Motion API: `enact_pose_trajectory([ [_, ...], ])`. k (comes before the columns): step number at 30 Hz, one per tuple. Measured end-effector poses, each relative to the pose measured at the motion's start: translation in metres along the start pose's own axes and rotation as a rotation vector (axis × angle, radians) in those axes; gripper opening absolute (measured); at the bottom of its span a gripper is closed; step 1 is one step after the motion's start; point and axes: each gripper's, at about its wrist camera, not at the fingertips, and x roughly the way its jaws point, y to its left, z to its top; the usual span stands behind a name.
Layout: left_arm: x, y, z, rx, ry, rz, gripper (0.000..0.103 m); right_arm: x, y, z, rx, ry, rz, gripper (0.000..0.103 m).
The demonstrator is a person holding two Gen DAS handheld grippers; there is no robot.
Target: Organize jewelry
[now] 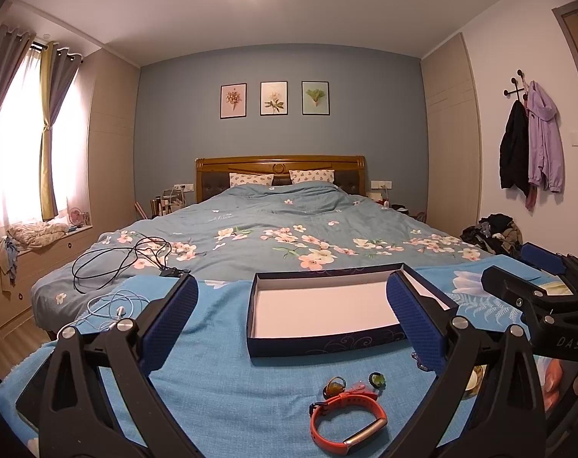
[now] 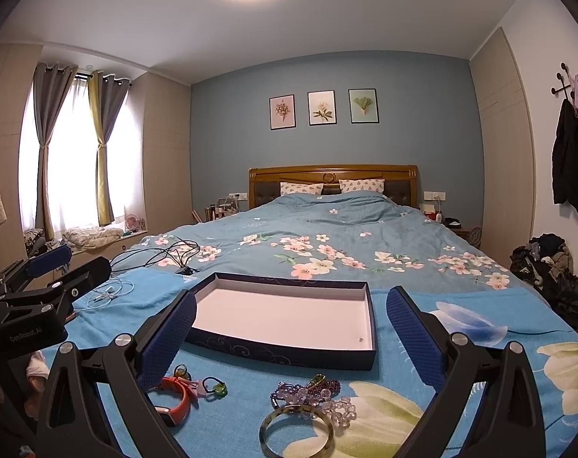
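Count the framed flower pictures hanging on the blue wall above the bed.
3, in a row above the wooden headboard: the left pink-toned picture, the middle cream picture, the right green picture. None looks hidden.

— What can't we make out here?

— In the left wrist view the left gripper's right finger (image 1: 415, 320) covers the near right corner of the box (image 1: 323, 337), and the beads (image 1: 418, 360) only peek out beside it. The bangle (image 1: 474, 383) is mostly behind the gripper's frame.

— And from the right wrist?

— We see the orange band (image 2: 174, 395) half hidden behind the right gripper's left finger (image 2: 167, 343). The jade bangle (image 2: 296, 433) is cut by the bottom edge. There's a tiny speck in the box (image 2: 361, 339), too small for us to identify.

— The rings?

— The small rings (image 2: 214, 387) are too blurred for detail.
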Motion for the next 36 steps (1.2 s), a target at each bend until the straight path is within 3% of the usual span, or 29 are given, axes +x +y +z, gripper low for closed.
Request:
enact_pose_trajectory([
  [36, -0.0025, -0.0024, 0.0019, 0.002, 0.002, 0.0, 0.097, -0.0015, -0.0005, 0.0051, 0.005, -0.003, 0.004, 0.096],
])
